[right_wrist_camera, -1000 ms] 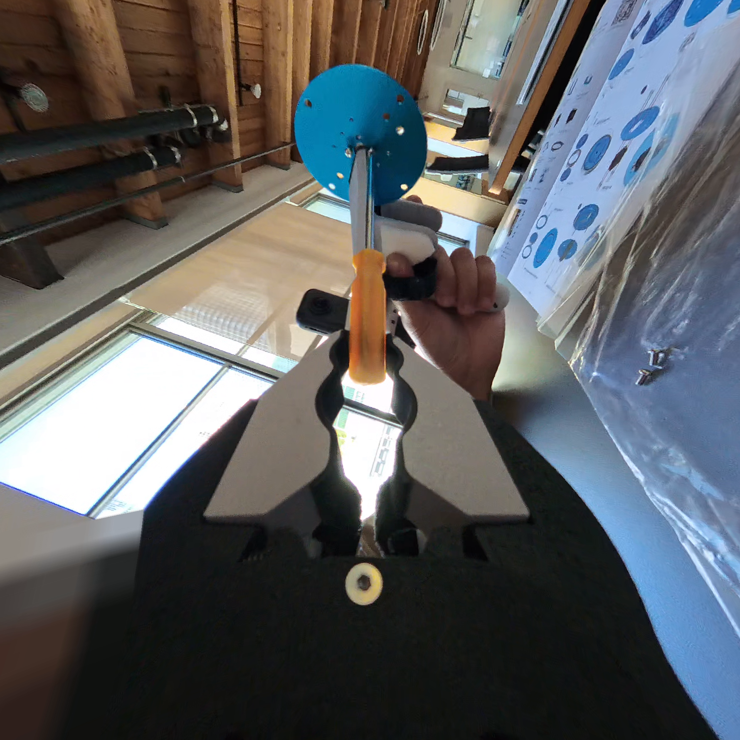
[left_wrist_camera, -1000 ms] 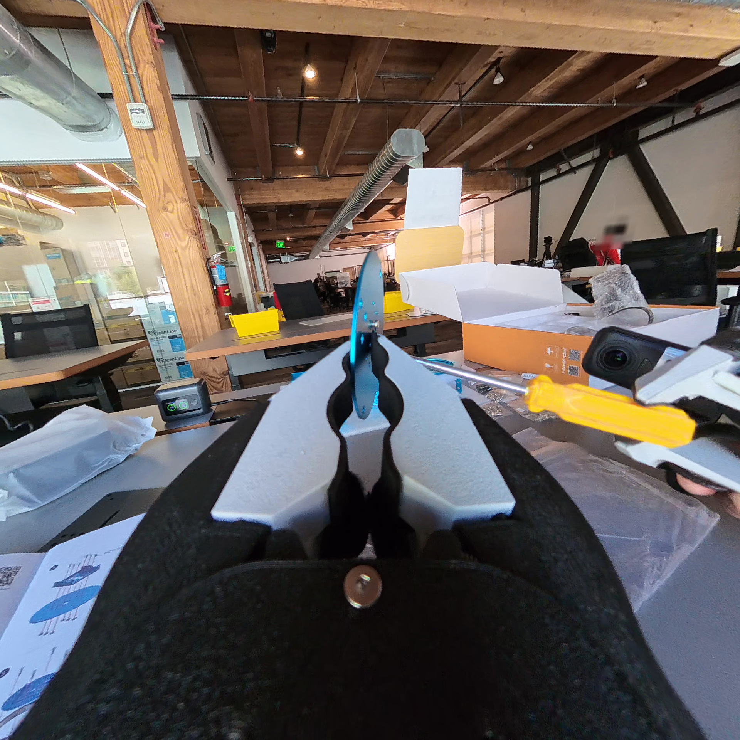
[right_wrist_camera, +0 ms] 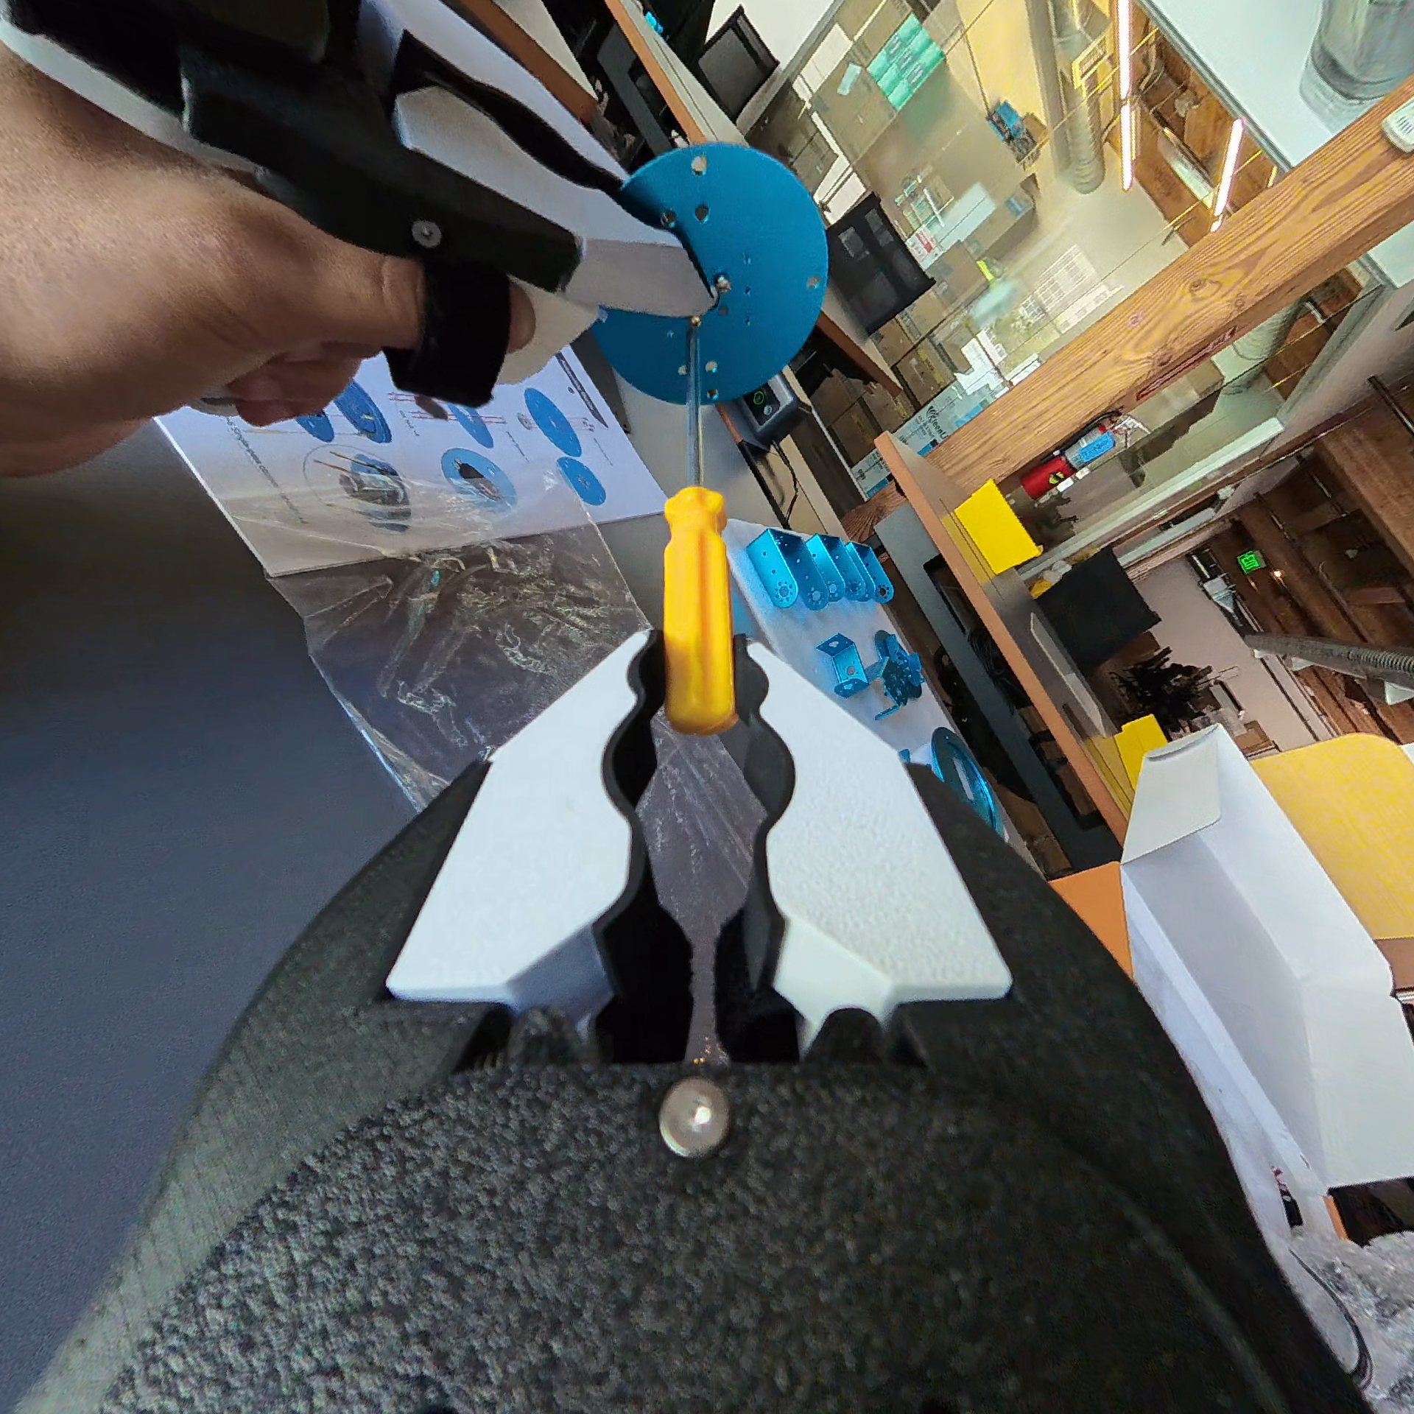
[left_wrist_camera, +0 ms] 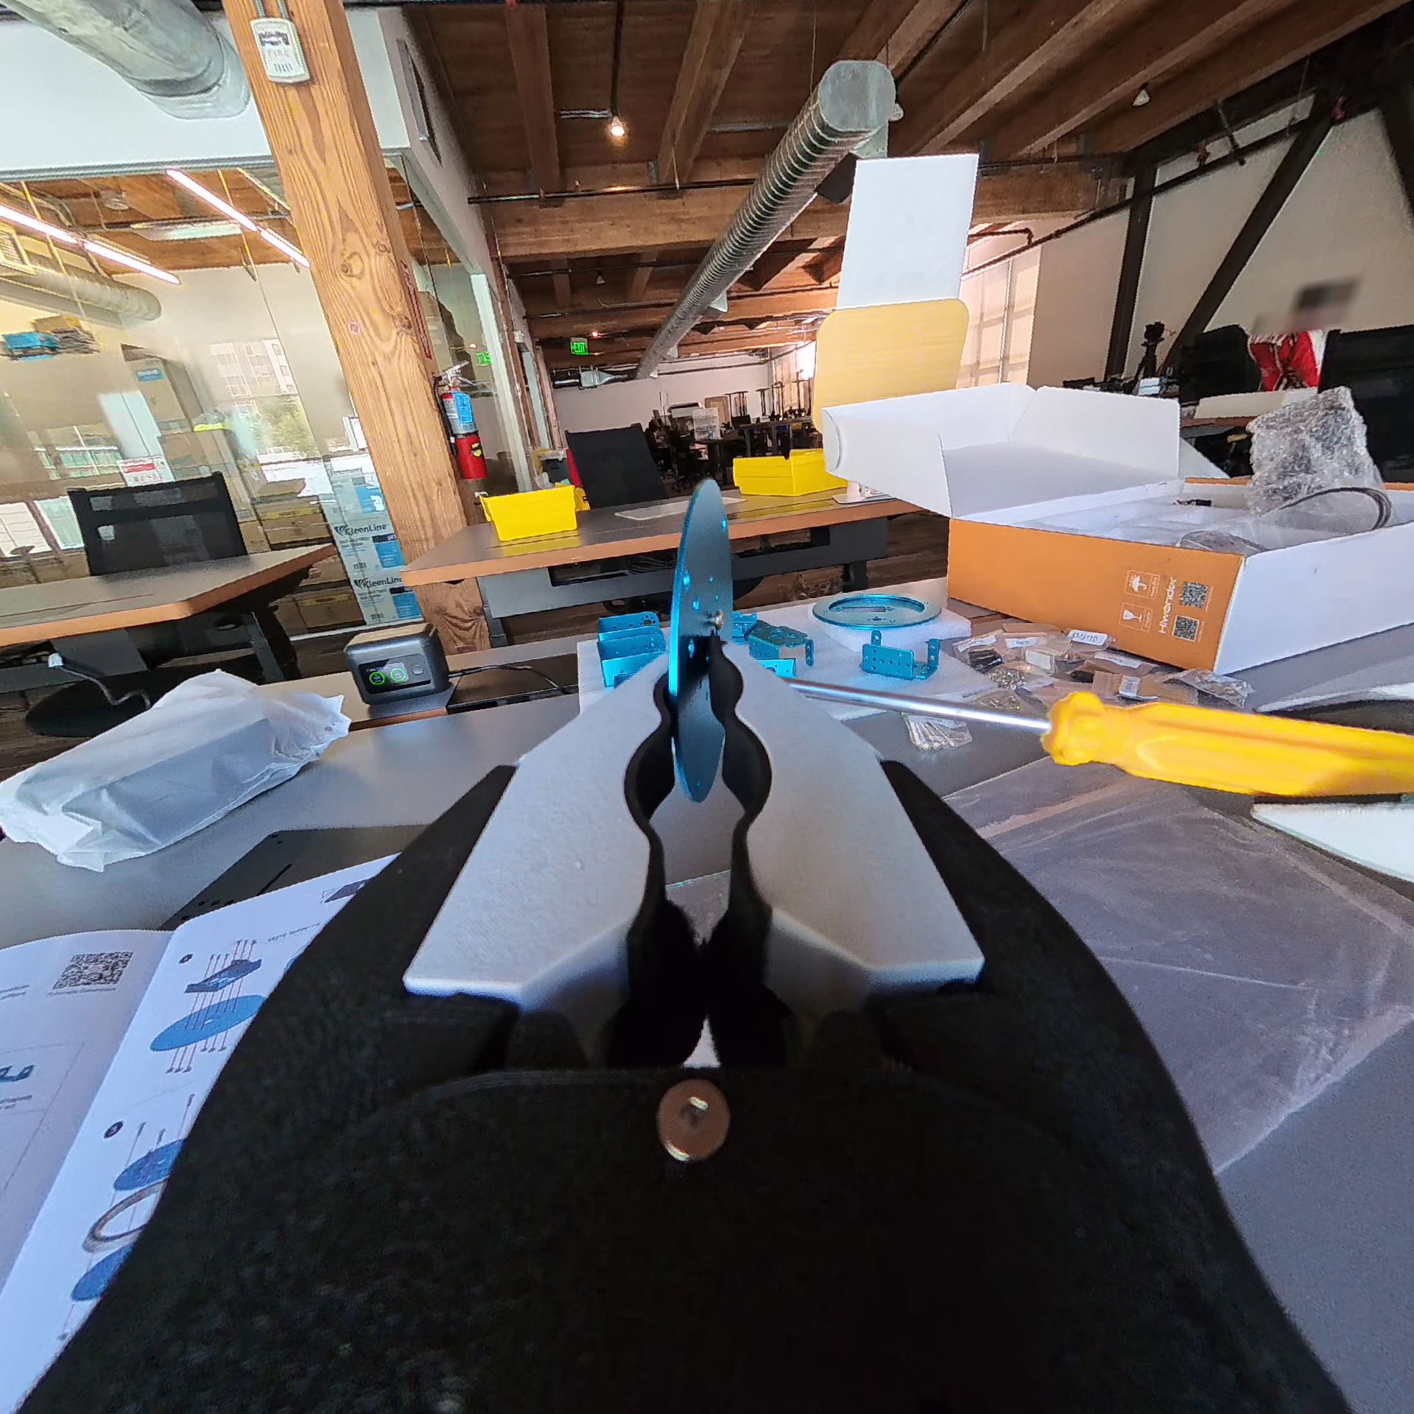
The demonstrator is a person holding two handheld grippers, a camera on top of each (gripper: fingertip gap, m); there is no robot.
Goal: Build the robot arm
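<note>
My left gripper (left_wrist_camera: 700, 666) is shut on a blue round disc (left_wrist_camera: 695, 612) with several small holes, held edge-on above the grey table (left_wrist_camera: 428, 750). A small screw (left_wrist_camera: 715, 618) sticks out of the disc's right face. My right gripper (right_wrist_camera: 698, 650) is shut on the yellow handle of a screwdriver (right_wrist_camera: 695, 604). Its steel shaft points at the middle of the disc (right_wrist_camera: 750, 252), just below the screw. The screwdriver (left_wrist_camera: 1224, 746) comes in from the right in the left wrist view, its tip hidden behind my finger. A hand (right_wrist_camera: 153, 291) holds the left gripper (right_wrist_camera: 689, 287).
An open orange and white box (left_wrist_camera: 1109, 604) stands at the right. Blue brackets (left_wrist_camera: 773, 639), a blue ring (left_wrist_camera: 876, 612) and small bags of hardware (left_wrist_camera: 1071, 666) lie ahead. An instruction sheet (left_wrist_camera: 115, 1071), a wrapped package (left_wrist_camera: 153, 765) and clear plastic (left_wrist_camera: 1148, 918) cover the near table. One gripper's finger ends stand about 12 cm off the other's.
The left gripper has tipped down and shows more of the table. The right gripper has rolled and drawn back to the right, out of the left view. Both grips are unchanged.
</note>
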